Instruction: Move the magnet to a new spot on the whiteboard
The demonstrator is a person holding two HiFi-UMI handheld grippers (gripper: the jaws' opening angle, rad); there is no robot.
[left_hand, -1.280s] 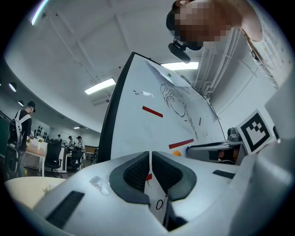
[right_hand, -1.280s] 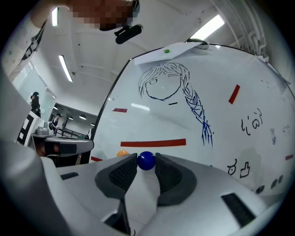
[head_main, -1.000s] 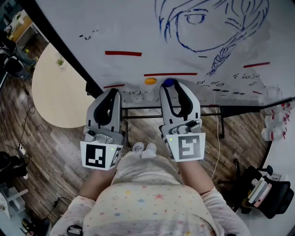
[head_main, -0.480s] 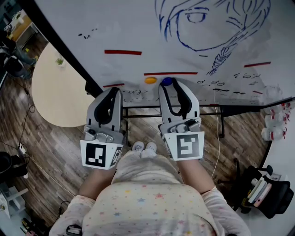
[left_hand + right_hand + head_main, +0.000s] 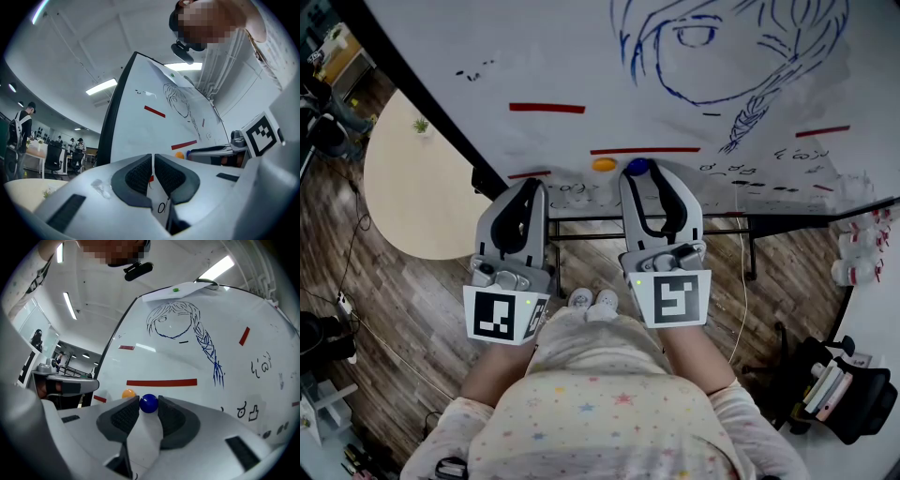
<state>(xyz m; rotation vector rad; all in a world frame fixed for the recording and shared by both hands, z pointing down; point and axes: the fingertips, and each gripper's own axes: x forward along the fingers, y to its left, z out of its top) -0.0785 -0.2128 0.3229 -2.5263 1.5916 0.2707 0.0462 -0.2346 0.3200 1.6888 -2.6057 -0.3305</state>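
Observation:
A blue ball magnet (image 5: pixel 149 403) sits on the whiteboard (image 5: pixel 534 56), just under a red line (image 5: pixel 161 382). My right gripper (image 5: pixel 149 408) is shut on it, its fingertips pressing both sides. In the head view the blue magnet (image 5: pixel 637 167) shows at the tip of the right gripper (image 5: pixel 639 174). An orange magnet (image 5: pixel 604 164) sticks to the board just left of it, also visible as the orange magnet (image 5: pixel 128 393) in the right gripper view. My left gripper (image 5: pixel 528 190) hangs beside the right one near the board's lower edge. Its jaws in the left gripper view (image 5: pixel 153 161) are shut on nothing.
A blue marker drawing of a face (image 5: pixel 712 56) and several red lines fill the board. A round beige table (image 5: pixel 412 187) stands on the left. The board's metal stand (image 5: pixel 741 225) runs below. Shelves with items (image 5: pixel 853 253) are on the right. People stand far off (image 5: pixel 21 126).
My right gripper has slid a little to the left along the board with the blue magnet, closer to the orange one. The left gripper has stayed put.

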